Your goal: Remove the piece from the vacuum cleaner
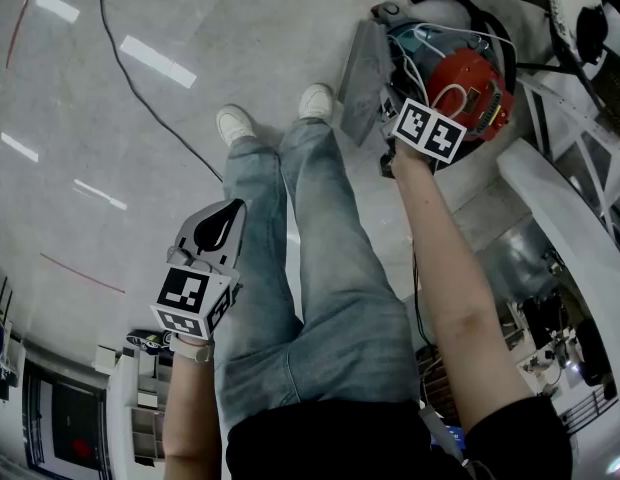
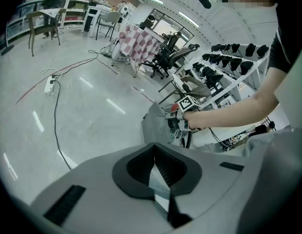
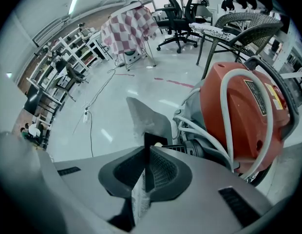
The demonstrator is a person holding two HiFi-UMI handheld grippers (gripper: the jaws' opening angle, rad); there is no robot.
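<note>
The red vacuum cleaner (image 1: 477, 80) lies on the floor beyond my feet, with white hoses (image 3: 228, 111) looped over its body (image 3: 241, 116). A flat grey fuzzy piece (image 1: 362, 86) stands against its left side. My right gripper (image 1: 390, 128) is shut on that piece's edge; in the right gripper view the grey piece (image 3: 147, 117) runs up out of the closed jaws (image 3: 147, 155). My left gripper (image 1: 228, 218) hangs by my left leg, far from the cleaner, shut with nothing in it (image 2: 154, 161). From there the grey piece (image 2: 154, 126) shows in the distance.
My legs and white shoes (image 1: 236, 123) stand just left of the cleaner. A black cable (image 1: 140, 93) crosses the floor. A white frame (image 1: 560, 203) and shelving lie to the right. A table with a checkered cloth (image 3: 129, 27), office chairs (image 3: 178, 13) and a wicker chair (image 3: 243, 27) stand farther off.
</note>
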